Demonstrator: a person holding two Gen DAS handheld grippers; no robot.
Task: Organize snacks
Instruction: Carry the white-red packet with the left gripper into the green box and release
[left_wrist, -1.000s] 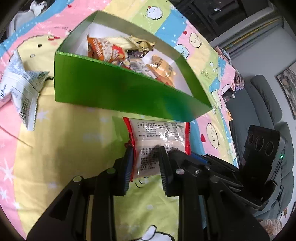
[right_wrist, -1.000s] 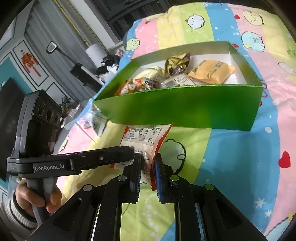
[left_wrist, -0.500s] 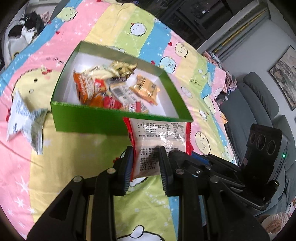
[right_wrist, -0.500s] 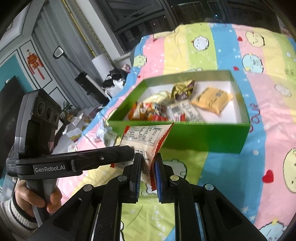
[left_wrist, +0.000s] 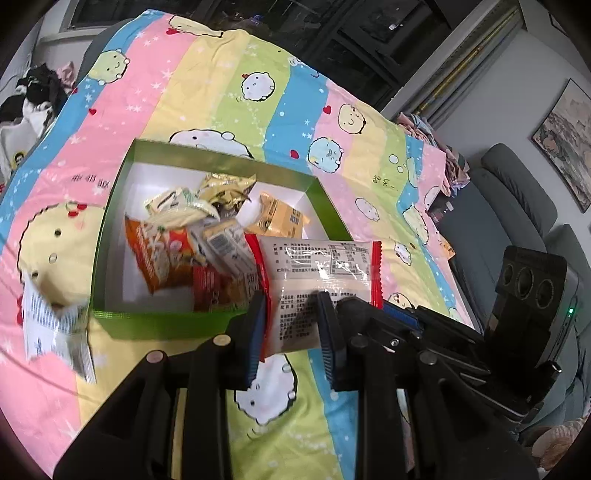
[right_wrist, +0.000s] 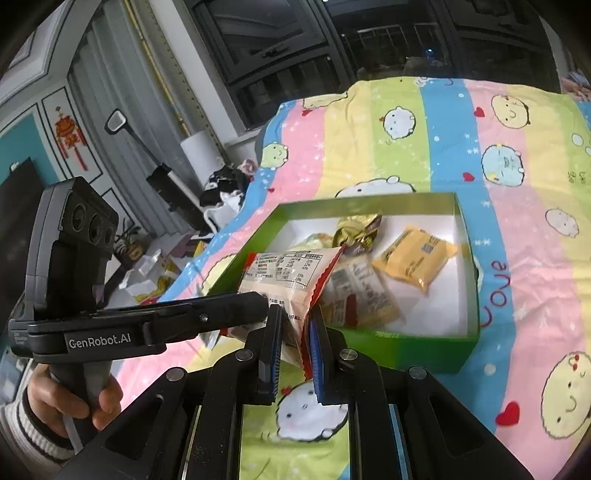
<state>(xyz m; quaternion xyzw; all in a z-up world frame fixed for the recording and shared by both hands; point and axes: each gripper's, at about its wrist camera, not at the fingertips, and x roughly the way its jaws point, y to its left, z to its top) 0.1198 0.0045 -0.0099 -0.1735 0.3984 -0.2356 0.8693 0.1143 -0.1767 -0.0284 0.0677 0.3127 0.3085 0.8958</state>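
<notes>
A white snack packet with red edges (left_wrist: 317, 277) hangs in the air over the near edge of a green box (left_wrist: 155, 323). Both grippers hold it. My left gripper (left_wrist: 291, 332) is shut on its lower part. My right gripper (right_wrist: 295, 332) is shut on its lower corner; the packet (right_wrist: 291, 273) rises from there above the box (right_wrist: 406, 347). The box holds several packets: an orange one (left_wrist: 159, 254), a yellow one (right_wrist: 413, 258), a gold one (right_wrist: 354, 229).
A white printed packet (left_wrist: 55, 332) lies on the striped cartoon blanket (left_wrist: 207, 92) left of the box. A grey sofa (left_wrist: 517, 192) stands to the right. Clothes and clutter (right_wrist: 221, 184) lie on the floor beyond the bed's left side.
Both grippers have risen with the packet. The view went from level with the box's front wall to above it, and the packet now overhangs the box's near edge.
</notes>
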